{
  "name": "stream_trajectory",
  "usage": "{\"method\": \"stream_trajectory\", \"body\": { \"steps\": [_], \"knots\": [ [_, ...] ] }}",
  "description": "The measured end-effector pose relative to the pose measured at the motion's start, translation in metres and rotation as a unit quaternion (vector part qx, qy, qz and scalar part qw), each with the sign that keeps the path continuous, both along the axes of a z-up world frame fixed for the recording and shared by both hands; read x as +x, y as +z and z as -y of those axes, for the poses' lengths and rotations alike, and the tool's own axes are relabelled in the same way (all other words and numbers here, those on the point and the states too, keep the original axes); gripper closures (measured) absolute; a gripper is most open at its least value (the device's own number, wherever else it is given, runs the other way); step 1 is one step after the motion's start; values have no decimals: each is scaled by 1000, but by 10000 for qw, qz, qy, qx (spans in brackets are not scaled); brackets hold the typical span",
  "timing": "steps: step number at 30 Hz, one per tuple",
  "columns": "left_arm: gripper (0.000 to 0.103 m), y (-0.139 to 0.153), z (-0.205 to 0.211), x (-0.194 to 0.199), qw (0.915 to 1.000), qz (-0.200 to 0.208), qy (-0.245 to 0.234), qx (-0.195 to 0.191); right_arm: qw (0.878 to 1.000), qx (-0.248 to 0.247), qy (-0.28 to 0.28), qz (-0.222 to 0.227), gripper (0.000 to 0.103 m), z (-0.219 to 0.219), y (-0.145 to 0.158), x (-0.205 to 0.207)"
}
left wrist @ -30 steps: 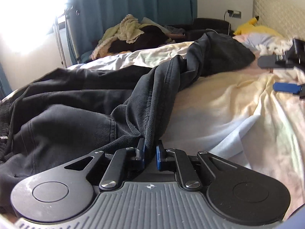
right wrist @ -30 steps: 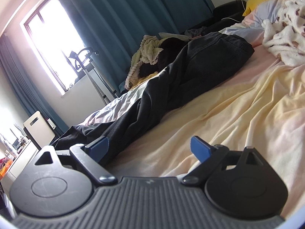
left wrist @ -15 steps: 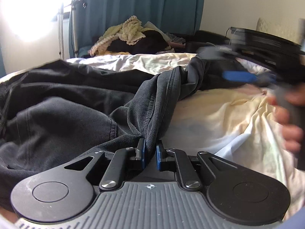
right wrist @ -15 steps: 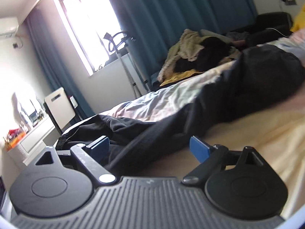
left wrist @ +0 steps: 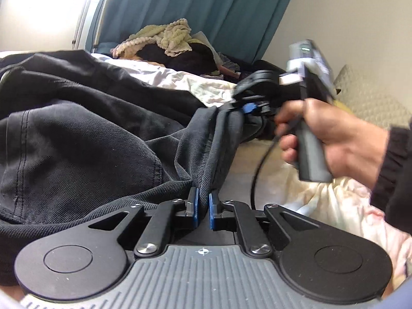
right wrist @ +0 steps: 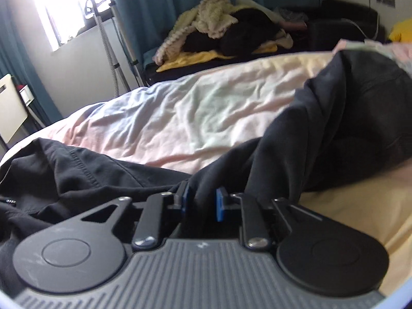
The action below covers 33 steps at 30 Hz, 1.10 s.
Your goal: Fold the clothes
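Observation:
Black trousers [left wrist: 90, 141] lie crumpled across the pale bed sheet [left wrist: 322, 206]. My left gripper [left wrist: 203, 200] is shut on a raised seam fold of them. Farther along that fold, a person's hand [left wrist: 334, 139] holds my right gripper [left wrist: 244, 106] against the cloth. In the right wrist view the right gripper [right wrist: 202, 198] has its jaws closing, and a bunch of the black trousers [right wrist: 322, 141] fills the narrow gap between the blue pads. The taut fold runs between the two grippers.
A heap of knitted and dark clothes [right wrist: 226, 31] lies beyond the bed's far edge, before teal curtains [left wrist: 206, 5]. A metal stand [right wrist: 116, 38] rises by the bright window. Rumpled sheet [right wrist: 193, 118] spreads behind the trousers. A padded headboard [left wrist: 373, 97] is at the right.
The right gripper swung left across the bed to the trousers and its wide jaws closed around the cloth. The left gripper kept its grip, rolled and shifted a little.

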<state>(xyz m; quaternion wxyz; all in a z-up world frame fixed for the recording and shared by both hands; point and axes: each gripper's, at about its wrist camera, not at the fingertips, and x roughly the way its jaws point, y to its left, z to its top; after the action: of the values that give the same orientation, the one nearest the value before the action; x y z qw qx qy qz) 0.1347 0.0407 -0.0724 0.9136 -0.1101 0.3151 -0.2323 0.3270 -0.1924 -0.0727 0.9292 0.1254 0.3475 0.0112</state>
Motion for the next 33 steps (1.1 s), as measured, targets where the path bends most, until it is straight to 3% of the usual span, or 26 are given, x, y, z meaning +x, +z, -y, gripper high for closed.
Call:
{"method": "stream_trajectory", "body": {
  "steps": [4,8,11,15,19,23,25,27,30,33],
  "knots": [
    [94,10,-14,-7,9997,7,95,-205,9986,166,-196,468,93,15,22,-52],
    [94,21,-24,-20,9996,56,135,-238,9967,540,-295,522,96,35,22,-123],
    [94,24,-23,-28,9998,152,80,-111,9951,918,-316,161,97,50,-9,-163],
    [93,22,-5,-33,9991,208,3,380,9857,1580,-400,-435,96,67,-51,-191],
    [87,26,8,-40,9965,403,84,728,9830,1761,-368,-366,95,70,-47,-195],
    [72,27,22,-40,9940,468,114,981,9797,1926,-555,17,89,88,-28,-211],
    [64,27,29,-42,9924,525,72,1112,9775,1961,-724,279,77,101,-16,-222],
    [49,24,39,-44,9899,626,-18,1270,9743,1980,-933,542,52,116,-6,-231],
    [30,19,52,-45,9856,782,-213,1486,9648,1880,-1585,934,40,152,8,-235],
    [29,11,64,-40,9801,886,-301,1753,9539,2059,-1943,995,36,180,9,-218]
  ]
}}
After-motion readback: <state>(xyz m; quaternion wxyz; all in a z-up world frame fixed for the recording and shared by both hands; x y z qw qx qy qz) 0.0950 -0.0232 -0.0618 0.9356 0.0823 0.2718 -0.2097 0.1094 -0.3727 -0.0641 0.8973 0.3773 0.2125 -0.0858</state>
